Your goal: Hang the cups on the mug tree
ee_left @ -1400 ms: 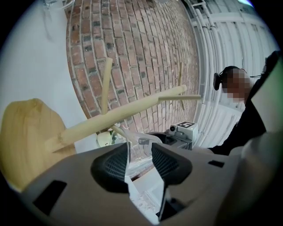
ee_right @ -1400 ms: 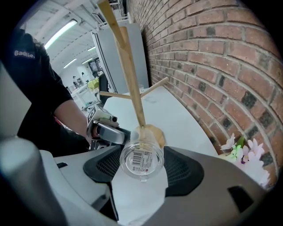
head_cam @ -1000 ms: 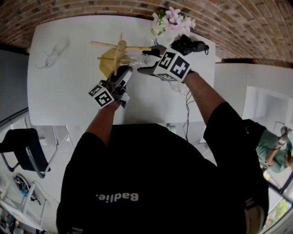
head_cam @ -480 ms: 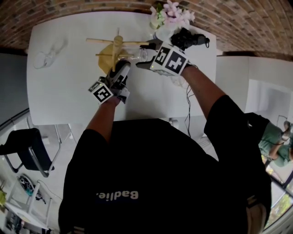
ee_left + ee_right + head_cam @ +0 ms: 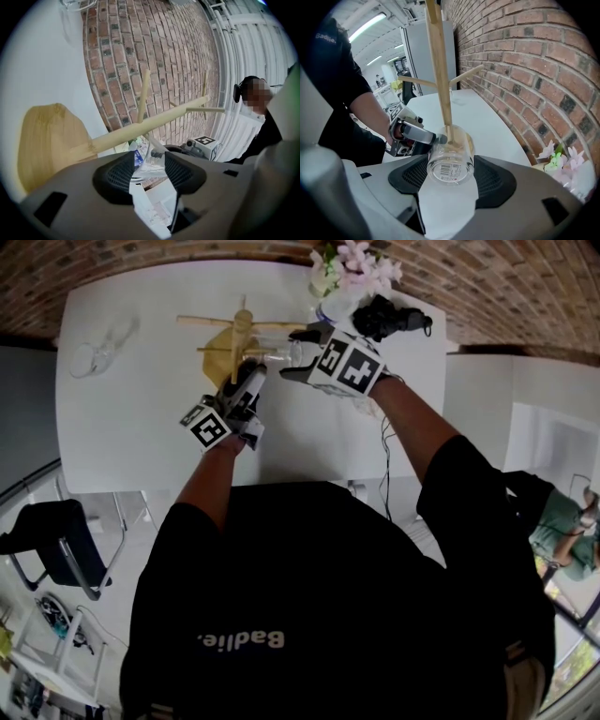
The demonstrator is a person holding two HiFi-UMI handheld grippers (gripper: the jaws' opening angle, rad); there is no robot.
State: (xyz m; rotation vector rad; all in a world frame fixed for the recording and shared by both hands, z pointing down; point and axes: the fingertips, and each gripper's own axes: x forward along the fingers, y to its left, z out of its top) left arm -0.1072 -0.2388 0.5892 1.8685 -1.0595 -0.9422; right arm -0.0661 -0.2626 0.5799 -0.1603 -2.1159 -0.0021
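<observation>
The wooden mug tree (image 5: 241, 334) stands on its round base near the table's far edge. My right gripper (image 5: 298, 357) is shut on a clear glass cup (image 5: 277, 355), which it holds on its side against the tree's pole (image 5: 438, 70). In the right gripper view the cup (image 5: 450, 159) sits between the pads, its barcoded bottom facing the camera. My left gripper (image 5: 255, 373) reaches up from the near side to the cup's left edge. Its jaws are opening (image 5: 149, 171), and a bit of clear glass shows between the tips. A second glass cup (image 5: 94, 357) lies at the table's far left.
A vase of pink flowers (image 5: 352, 266) and a black device (image 5: 394, 317) stand at the table's far right corner, just behind my right hand. A brick wall runs behind the white table (image 5: 141, 437). A dark chair (image 5: 47, 540) stands off the table's near left.
Both grippers have edged a little closer to the tree. The right one keeps its hold on the cup.
</observation>
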